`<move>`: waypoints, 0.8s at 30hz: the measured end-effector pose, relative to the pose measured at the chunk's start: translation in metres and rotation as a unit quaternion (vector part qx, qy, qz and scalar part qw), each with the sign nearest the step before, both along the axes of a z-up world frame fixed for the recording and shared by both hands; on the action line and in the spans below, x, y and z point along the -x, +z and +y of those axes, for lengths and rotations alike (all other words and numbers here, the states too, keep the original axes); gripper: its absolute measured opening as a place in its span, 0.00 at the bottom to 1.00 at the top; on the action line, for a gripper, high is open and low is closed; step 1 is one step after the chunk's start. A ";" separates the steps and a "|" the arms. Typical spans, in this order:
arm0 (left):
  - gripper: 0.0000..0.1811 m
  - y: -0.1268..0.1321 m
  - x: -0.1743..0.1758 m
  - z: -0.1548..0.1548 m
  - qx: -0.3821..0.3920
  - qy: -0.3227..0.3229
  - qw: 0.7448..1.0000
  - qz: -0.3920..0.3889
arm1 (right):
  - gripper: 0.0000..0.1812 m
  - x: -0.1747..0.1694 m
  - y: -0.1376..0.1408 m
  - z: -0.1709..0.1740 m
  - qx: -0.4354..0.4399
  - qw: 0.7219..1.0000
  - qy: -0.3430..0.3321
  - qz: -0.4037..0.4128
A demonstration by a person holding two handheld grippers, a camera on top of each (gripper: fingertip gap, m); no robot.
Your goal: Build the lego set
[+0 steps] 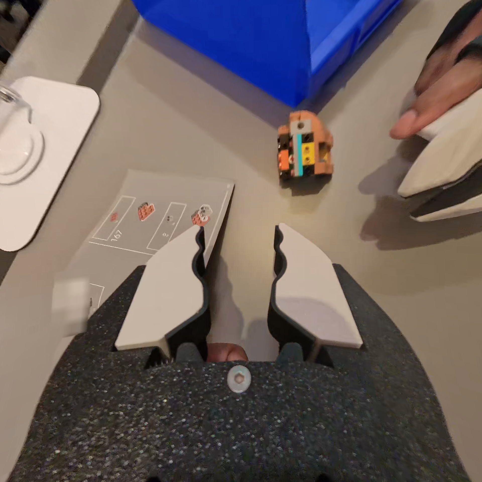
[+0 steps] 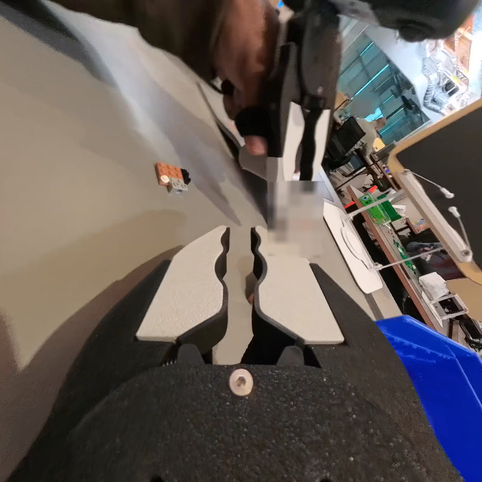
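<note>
From the left wrist view, the left gripper [image 1: 238,229] hangs over the grey table [image 1: 260,198] with its two pale fingers spread wide and nothing between them. Just under and ahead of its left finger lies the instruction sheet [image 1: 161,216], flat on the table, one corner running in beneath the finger. Ahead and a little to the right of the fingertips, well clear of them, stands the brown lego build [image 1: 303,148], a blocky lump with black, yellow, orange and teal pieces showing on its near face. Beyond it sits a blue bin [image 1: 247,47]. Far to the left of the gripper a white tray [image 1: 60,130] carries a clear glass [image 1: 15,135]. Out to the right, the right gripper [image 1: 443,182] comes in sideways, a hand [image 1: 438,94] wrapped over its top; it is blurred and apart from the build.

From the right wrist view, the right gripper [image 2: 240,229] has its fingers drawn to a narrow gap, with only bare table showing between them. Ahead and to the left of its tips, apart from them, a small lego piece [image 2: 172,178] rests on the table: a brown plate joined to grey and black bits. Straight ahead and higher, the left gripper [image 2: 302,140] points down at the table, held by a hand [image 2: 242,65]. The blue bin [image 2: 443,370] sits close by the gripper's right flank.
</note>
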State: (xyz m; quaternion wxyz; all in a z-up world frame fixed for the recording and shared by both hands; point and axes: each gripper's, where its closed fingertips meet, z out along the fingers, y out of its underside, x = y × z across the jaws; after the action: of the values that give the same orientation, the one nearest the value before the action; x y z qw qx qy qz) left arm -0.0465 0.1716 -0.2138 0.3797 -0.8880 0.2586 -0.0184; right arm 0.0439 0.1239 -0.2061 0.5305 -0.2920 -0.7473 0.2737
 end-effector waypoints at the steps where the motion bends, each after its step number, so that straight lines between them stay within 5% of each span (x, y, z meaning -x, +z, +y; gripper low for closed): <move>1: 0.28 -0.007 0.001 -0.001 0.023 -0.004 1.000 0.007 | 0.09 0.002 -0.004 0.000 -0.006 1.000 -0.007 -0.008; 13: 0.32 -0.040 0.006 0.024 0.104 -0.007 0.992 0.074 | 0.08 0.004 -0.013 0.009 0.010 0.999 -0.028 -0.034; 24: 0.31 -0.045 0.019 -0.004 0.157 -0.017 0.983 0.092 | 0.08 0.003 -0.016 0.006 0.002 0.999 -0.021 -0.043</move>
State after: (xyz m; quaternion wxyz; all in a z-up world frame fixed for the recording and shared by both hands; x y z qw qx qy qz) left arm -0.0655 0.1680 -0.2592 0.2096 -0.9299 0.3018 0.0166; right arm 0.0409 0.1297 -0.2223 0.5034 -0.3200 -0.7624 0.2509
